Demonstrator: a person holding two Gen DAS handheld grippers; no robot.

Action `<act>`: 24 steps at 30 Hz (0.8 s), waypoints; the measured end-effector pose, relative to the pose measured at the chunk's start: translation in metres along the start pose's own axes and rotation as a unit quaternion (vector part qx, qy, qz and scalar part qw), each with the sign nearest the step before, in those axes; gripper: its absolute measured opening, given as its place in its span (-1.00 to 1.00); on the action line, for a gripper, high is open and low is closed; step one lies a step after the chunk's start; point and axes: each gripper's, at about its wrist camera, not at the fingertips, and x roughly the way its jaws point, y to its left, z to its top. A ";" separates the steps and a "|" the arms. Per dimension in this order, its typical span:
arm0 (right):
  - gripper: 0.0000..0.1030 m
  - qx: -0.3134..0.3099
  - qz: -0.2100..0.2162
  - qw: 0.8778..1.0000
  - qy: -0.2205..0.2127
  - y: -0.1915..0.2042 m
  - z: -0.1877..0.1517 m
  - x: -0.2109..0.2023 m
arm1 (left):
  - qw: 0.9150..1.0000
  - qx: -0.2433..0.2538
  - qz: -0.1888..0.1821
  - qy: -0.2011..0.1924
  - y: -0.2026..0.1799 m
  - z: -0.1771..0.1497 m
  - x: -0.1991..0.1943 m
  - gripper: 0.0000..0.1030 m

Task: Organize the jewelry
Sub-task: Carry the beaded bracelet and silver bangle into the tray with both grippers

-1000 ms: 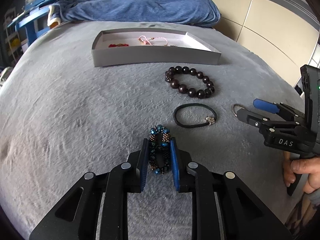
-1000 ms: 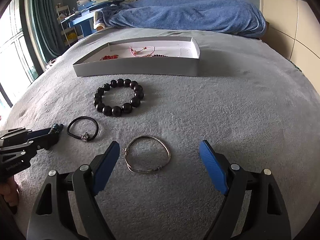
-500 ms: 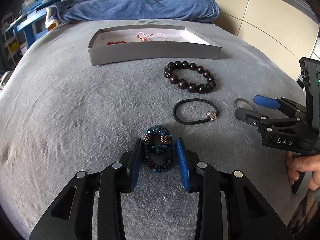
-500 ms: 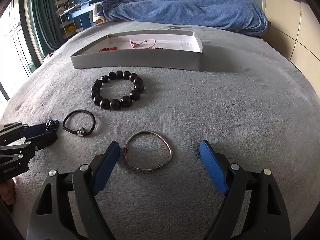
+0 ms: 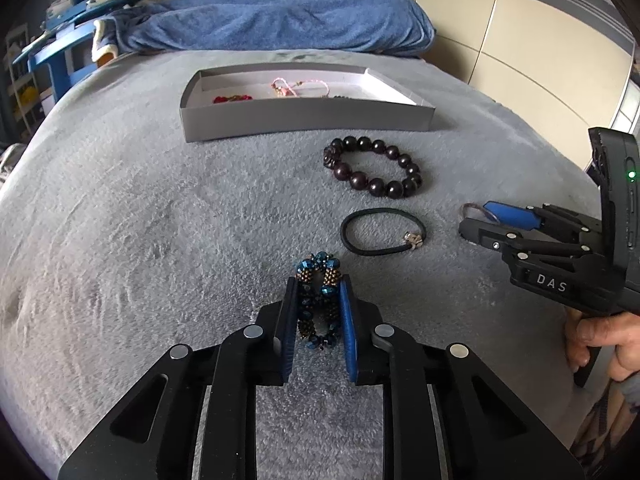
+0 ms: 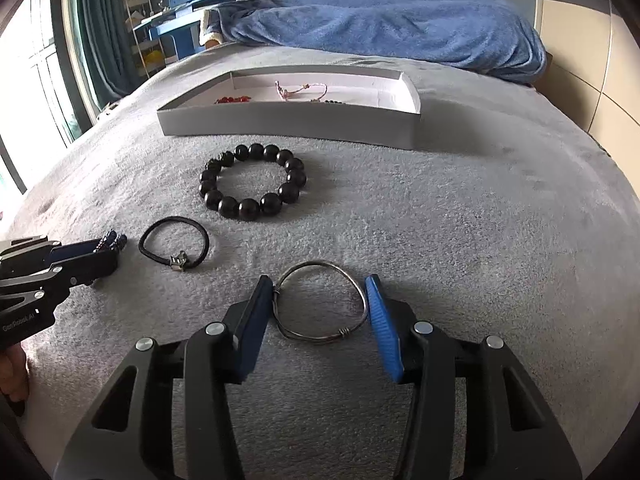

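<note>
Left wrist: left gripper (image 5: 318,312) pinches blue beaded bracelet (image 5: 318,304) on the grey blanket (image 5: 140,220), loop squashed, long axis along the fingers toward the tray (image 5: 304,120). Lift straight, hold pressure.

Right wrist: right gripper (image 6: 318,320) narrowed around silver bangle (image 6: 322,306), pads at its rim, firm grasp uncertain; bangle flat, wider across the fingers. Centre before squeezing

A blue and bronze beaded bracelet (image 5: 318,304) is squeezed narrow between the fingers of the left tool (image 5: 318,312). A silver wire bangle (image 6: 321,307) lies flat on the bed between the fingers of the right tool (image 6: 320,312), touching both. Ahead of the tools lie a black cord bracelet (image 6: 175,243) and a dark bead bracelet (image 6: 253,181); beyond stands a grey tray (image 6: 288,126) holding red and pink pieces.
</note>
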 end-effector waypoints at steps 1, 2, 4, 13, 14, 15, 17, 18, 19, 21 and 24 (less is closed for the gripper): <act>-0.07 0.002 0.002 1.000 -0.002 -0.001 0.000 -0.001 | 1.000 -0.001 -0.002 -0.002 0.000 0.001 -0.001 -0.60; -0.07 0.005 0.005 1.000 -0.006 -0.002 0.001 -0.003 | 1.000 -0.001 -0.003 -0.003 0.000 0.001 -0.003 -0.60; -0.07 0.011 0.010 1.000 -0.014 -0.004 0.003 -0.007 | 1.000 0.000 -0.005 -0.006 0.000 0.004 -0.004 -0.60; -0.07 0.032 0.022 0.999 -0.024 -0.008 0.013 -0.006 | 1.000 0.014 -0.003 -0.010 0.003 0.013 -0.003 -0.60; -0.07 0.034 0.022 0.999 -0.023 -0.009 0.013 -0.005 | 1.000 0.015 -0.003 -0.009 0.004 0.013 -0.002 -0.60; -0.07 0.035 0.022 0.999 -0.023 -0.009 0.014 -0.004 | 1.000 0.019 -0.003 -0.008 0.004 0.014 -0.001 -0.60; -0.07 0.039 0.023 0.999 -0.020 -0.011 0.014 -0.002 | 1.000 0.022 -0.004 -0.006 0.005 0.015 0.001 -0.60; -0.07 0.040 0.023 0.999 -0.019 -0.012 0.015 -0.001 | 1.000 0.021 -0.005 -0.005 0.006 0.016 0.001 -0.60; -0.07 0.041 0.024 0.999 -0.018 -0.012 0.015 0.000 | 1.000 0.020 -0.004 -0.004 0.006 0.016 0.002 -0.60; -0.07 0.040 0.025 0.999 -0.016 -0.012 0.016 0.001 | 1.000 0.019 -0.002 -0.005 0.006 0.018 0.003 -0.60; -0.07 0.037 0.025 0.999 -0.014 -0.011 0.017 0.003 | 1.000 0.018 0.001 -0.009 0.005 0.024 0.003 -0.60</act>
